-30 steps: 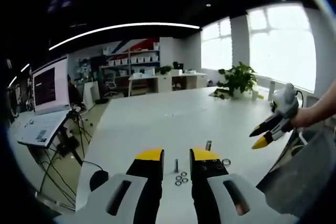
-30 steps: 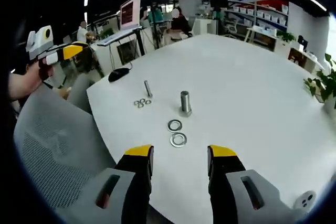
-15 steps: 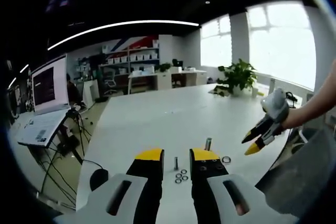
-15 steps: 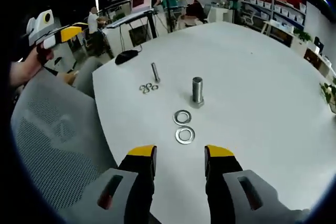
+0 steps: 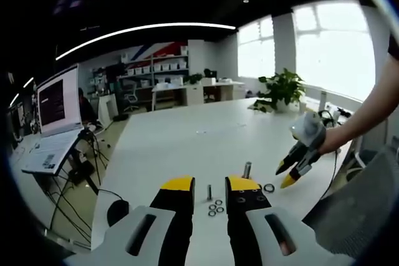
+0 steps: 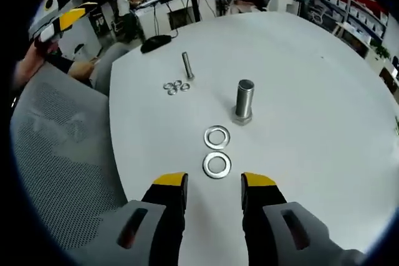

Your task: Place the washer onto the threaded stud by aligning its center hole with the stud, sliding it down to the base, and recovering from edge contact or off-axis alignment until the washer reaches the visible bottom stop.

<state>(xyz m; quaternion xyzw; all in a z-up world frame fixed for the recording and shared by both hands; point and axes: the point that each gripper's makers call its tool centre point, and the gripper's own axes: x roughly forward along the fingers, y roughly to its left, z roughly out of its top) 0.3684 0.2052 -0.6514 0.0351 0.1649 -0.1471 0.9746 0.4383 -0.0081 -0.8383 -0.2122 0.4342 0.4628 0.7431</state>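
- Right gripper: jaws apart, empty, poised above the white table, just short of the nearer washer.
- Second washer lies between the nearer one and the threaded stud, which stands upright.
- Left gripper: jaws apart, empty; thin bolt and small washers between them.

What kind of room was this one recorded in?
It looks like an open-plan office or lab workspace. A big white table holds the threaded stud and washers. Behind it stand a laptop with a large monitor, shelving with storage bins, and a potted plant by the windows.
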